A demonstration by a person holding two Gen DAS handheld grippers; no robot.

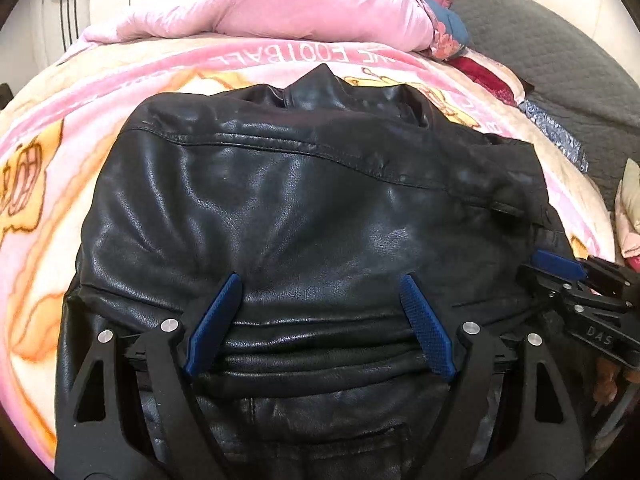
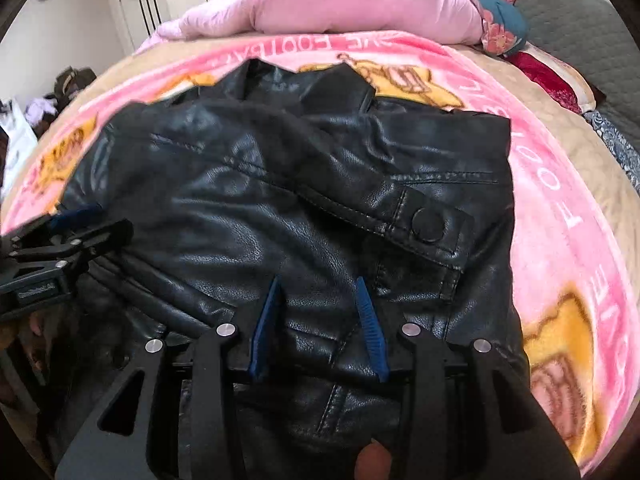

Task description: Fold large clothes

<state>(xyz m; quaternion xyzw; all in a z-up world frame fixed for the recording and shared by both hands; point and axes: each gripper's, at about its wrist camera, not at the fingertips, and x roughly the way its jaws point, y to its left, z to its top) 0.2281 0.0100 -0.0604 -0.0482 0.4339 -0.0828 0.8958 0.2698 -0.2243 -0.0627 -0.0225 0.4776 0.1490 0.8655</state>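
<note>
Across the bed: a pink and cream plush blanket printed with white "FOOTBALL" lettering is covering the mattress.
Jacket: a black leather jacket is lying folded in the middle of that blanket, its collar pointing away from the cameras.
Cuff: in the right wrist view, a sleeve cuff with a round black snap is resting across the jacket's top.
Left hand-held gripper: it is hovering over the jacket's near edge, blue-padded fingers spread wide, grasping nothing.
Right hand-held gripper: it is sitting over the jacket's near right part, fingers parted, nothing between them.
Beyond the jacket: a puffy pink quilt is lying bunched, with a dark grey quilted cover to its right.
</note>
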